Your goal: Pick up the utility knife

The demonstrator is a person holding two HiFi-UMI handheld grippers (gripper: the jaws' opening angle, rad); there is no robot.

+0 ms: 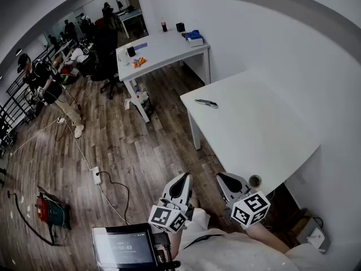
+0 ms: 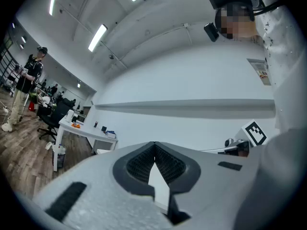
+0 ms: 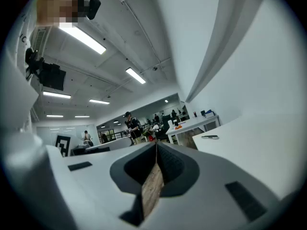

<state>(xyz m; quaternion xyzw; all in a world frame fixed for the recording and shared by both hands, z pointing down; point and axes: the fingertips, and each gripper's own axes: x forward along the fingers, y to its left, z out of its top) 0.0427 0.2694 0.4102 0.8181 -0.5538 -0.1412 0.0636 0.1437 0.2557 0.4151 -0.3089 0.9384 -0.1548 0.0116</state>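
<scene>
The only container near the work is a small round, dark-rimmed cup-like thing (image 1: pixel 255 180) at the near corner of the large white bench (image 1: pixel 265 134); what it holds cannot be made out. On the farther white bench (image 1: pixel 163 49) by the wall stands a blue-and-white box (image 1: pixel 193 36) among small dark and orange items, its contents too small to tell.

The slim dark utility knife with a silvery middle (image 1: pixel 206 103) lies flat and alone on the large white bench, near its far left corner and well apart from both grippers. In the right gripper view the utility knife (image 3: pixel 209 137) shows ahead on the bench top, to the right of the jaws.

The left hand-held gripper (image 1: pixel 185 177) and the right hand-held gripper (image 1: pixel 221 177) are held low and side by side in front of the person's body, over the brown wood-plank floor (image 1: pixel 130 145), just short of the bench's near edge. Their jaws point away from the person and their marker cubes sit nearest the body. The left hand-held gripper (image 2: pixel 154 145) tips slightly upward toward the white wall, its jaws pressed together with nothing between them. The right hand-held gripper (image 3: pixel 156 145) lies about level, looking across the bench top, its jaws likewise closed tip to tip and empty.
</scene>
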